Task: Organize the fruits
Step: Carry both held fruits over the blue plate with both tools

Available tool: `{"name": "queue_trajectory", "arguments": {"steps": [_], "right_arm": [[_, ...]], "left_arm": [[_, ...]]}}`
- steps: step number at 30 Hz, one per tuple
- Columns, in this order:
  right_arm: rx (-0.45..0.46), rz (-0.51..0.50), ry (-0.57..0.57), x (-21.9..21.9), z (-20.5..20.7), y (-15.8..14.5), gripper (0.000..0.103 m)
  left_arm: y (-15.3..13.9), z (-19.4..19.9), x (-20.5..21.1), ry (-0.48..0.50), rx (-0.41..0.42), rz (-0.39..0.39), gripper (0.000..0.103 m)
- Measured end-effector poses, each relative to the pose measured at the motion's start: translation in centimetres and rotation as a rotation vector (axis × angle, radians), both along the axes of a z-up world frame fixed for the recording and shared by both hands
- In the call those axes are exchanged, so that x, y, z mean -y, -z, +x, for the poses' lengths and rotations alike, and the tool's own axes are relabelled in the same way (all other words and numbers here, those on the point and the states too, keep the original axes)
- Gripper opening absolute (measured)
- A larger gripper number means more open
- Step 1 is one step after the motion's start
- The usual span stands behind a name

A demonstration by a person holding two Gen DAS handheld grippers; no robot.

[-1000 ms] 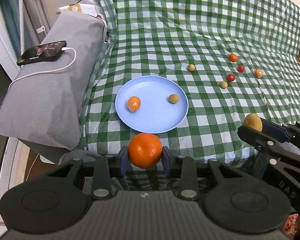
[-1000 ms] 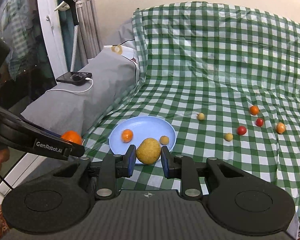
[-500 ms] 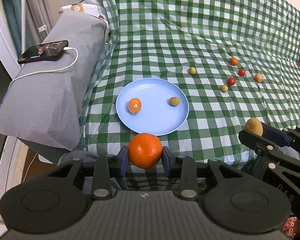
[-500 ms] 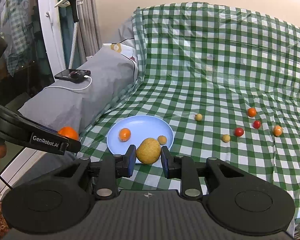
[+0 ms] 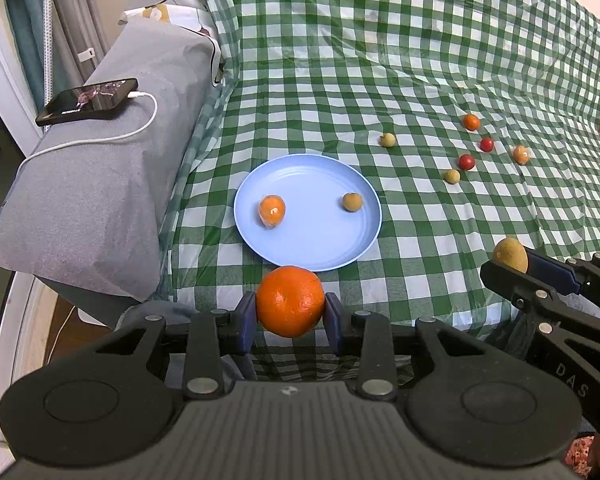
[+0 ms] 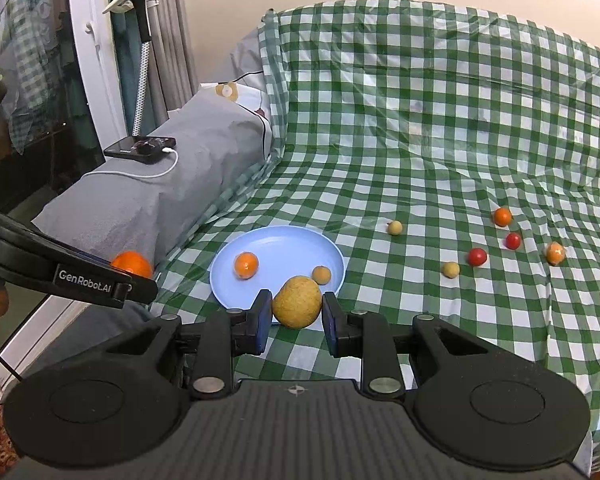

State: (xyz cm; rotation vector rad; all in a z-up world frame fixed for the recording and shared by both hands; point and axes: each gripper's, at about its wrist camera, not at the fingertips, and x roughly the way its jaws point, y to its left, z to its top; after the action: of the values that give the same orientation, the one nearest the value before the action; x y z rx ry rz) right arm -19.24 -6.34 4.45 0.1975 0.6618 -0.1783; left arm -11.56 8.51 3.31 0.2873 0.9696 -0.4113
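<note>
- Orange (image 5: 290, 301), pinched in the left gripper (image 5: 290, 312), hung just short of the blue plate (image 5: 300, 258); a clumsy release could roll it off the slick checked cloth (image 5: 340, 60) beside the plate.
- Yellow-brown fruit (image 6: 297, 301), clamped in the right gripper (image 6: 296, 316), hovered at the plate's (image 6: 284, 240) near rim and might knock the two fruits lying there; a grey pillow (image 6: 160, 184) bearing a phone (image 6: 140, 149) lay left of the plate.

Only a faint drift of both views is to be noted. In the right wrist view the blue plate (image 6: 228, 264), the phone (image 6: 140, 147) and the orange (image 6: 132, 264) at the left edge are displaced slightly toward 10 o'clock. In the left wrist view the loose small fruits (image 5: 466, 162) and the yellow-brown fruit (image 5: 510, 254) are displaced slightly toward 5 o'clock.
</note>
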Motion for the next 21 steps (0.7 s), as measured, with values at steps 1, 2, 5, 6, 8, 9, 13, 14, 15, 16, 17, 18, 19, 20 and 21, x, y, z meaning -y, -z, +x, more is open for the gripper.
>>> {"name": "queue_trajectory", "arguments": {"steps": [1, 2, 5, 6, 8, 9, 13, 14, 15, 16, 17, 18, 19, 20, 21], "right_arm": [[-0.003, 0.001, 0.003, 0.1, 0.1, 0.2, 0.028], [-0.006, 0.003, 0.005, 0.2, 0.1, 0.3, 0.028], [-0.016, 0.004, 0.005, 0.3, 0.4, 0.7, 0.028], [-0.019, 0.004, 0.004, 0.3, 0.5, 0.8, 0.028], [-0.027, 0.003, 0.001, 0.4, 0.8, 1.1, 0.028], [-0.031, 0.001, 0.000, 0.3, 1.4, 1.2, 0.028], [-0.056, 0.010, 0.002, 0.5, 2.7, 2.0, 0.028], [-0.062, 0.013, 0.002, 0.6, 3.1, 2.2, 0.028], [-0.068, 0.016, 0.001, 0.7, 3.5, 2.4, 0.028], [-0.072, 0.018, 0.001, 0.7, 3.9, 2.6, 0.028], [-0.076, 0.021, 0.000, 0.8, 4.4, 2.8, 0.028], [-0.078, 0.024, 0.001, 0.8, 5.0, 3.0, 0.028], [-0.080, 0.026, 0.000, 0.9, 5.5, 3.2, 0.028], [-0.083, 0.029, 0.000, 1.0, 6.0, 3.5, 0.028], [-0.087, 0.031, 0.000, 1.1, 6.6, 3.8, 0.028]], "left_arm": [[0.1, 0.2, -0.1, 0.000, -0.003, 0.000, 0.039], [0.2, 0.3, -0.1, 0.000, -0.006, 0.001, 0.039], [0.6, 0.8, -0.1, -0.002, -0.016, 0.004, 0.039], [0.7, 1.0, -0.1, -0.003, -0.019, 0.005, 0.039], [1.0, 1.5, -0.1, -0.006, -0.027, 0.008, 0.039], [1.1, 1.7, -0.1, -0.008, -0.031, 0.010, 0.039], [1.7, 3.2, 0.2, -0.014, -0.046, 0.016, 0.039], [1.8, 3.5, 0.3, -0.016, -0.048, 0.017, 0.039], [1.9, 3.9, 0.5, -0.017, -0.049, 0.018, 0.039], [2.0, 4.5, 0.7, -0.017, -0.051, 0.019, 0.039], [2.1, 4.9, 0.8, -0.017, -0.052, 0.019, 0.039], [2.2, 5.4, 1.0, -0.016, -0.053, 0.020, 0.039], [2.4, 5.9, 1.2, -0.015, -0.055, 0.023, 0.039], [2.6, 6.5, 1.4, -0.015, -0.057, 0.025, 0.039], [2.7, 7.0, 1.7, -0.013, -0.058, 0.027, 0.039]]}}
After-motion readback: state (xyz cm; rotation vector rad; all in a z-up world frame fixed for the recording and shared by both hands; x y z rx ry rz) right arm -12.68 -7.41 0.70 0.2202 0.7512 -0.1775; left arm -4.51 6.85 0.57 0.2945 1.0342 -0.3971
